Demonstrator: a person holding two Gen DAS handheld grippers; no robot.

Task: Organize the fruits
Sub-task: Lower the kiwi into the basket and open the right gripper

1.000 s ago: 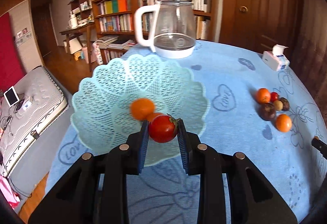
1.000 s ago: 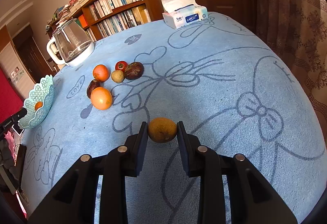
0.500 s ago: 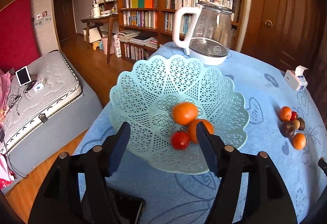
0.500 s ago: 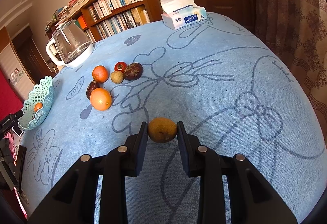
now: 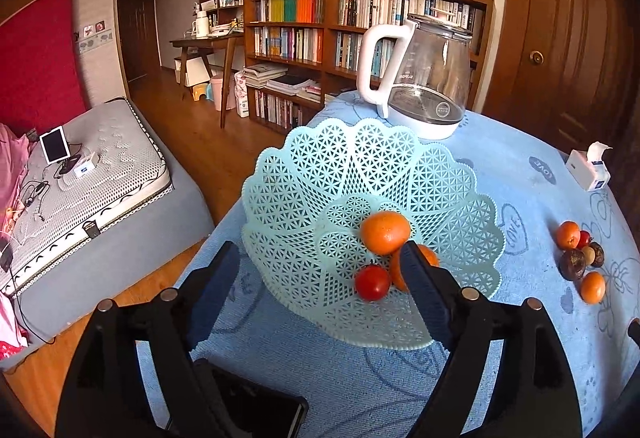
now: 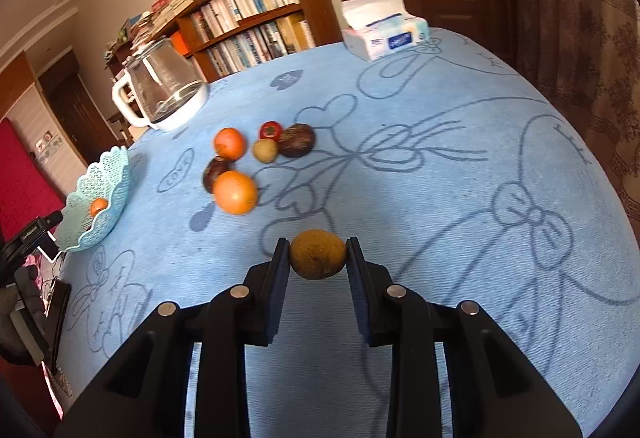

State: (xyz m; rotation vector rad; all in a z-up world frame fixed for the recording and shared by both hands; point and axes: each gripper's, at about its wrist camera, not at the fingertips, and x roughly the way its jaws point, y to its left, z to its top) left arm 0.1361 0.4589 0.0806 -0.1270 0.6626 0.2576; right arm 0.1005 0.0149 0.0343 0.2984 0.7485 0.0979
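fruit (image 6: pixel 318 254): brownish-yellow, round, speckled, just above blue cloth (image 6: pixel 440 166)
right gripper (image 6: pixel 318 258): clamped on fruit
left gripper (image 5: pixel 320 278): jaws wide apart
basket (image 5: pixel 304 174): 2 oranges (image 5: pixel 385 232) + tomato (image 5: pixel 372 282)

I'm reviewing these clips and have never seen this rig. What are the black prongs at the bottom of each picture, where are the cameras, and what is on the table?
The black prongs are two-finger grippers, one held in each of a person's hands; a fisheye camera on each looks forward along its fingers.

Left wrist view: the left gripper is open and holds nothing. Beyond it a pale blue lattice plastic basket holds two oranges and a small red tomato.

Right wrist view: the right gripper is shut on a brownish-green round fruit. On the blue patterned tablecloth lie a cluster of loose fruit, a glass kettle with a white handle and a tissue box.
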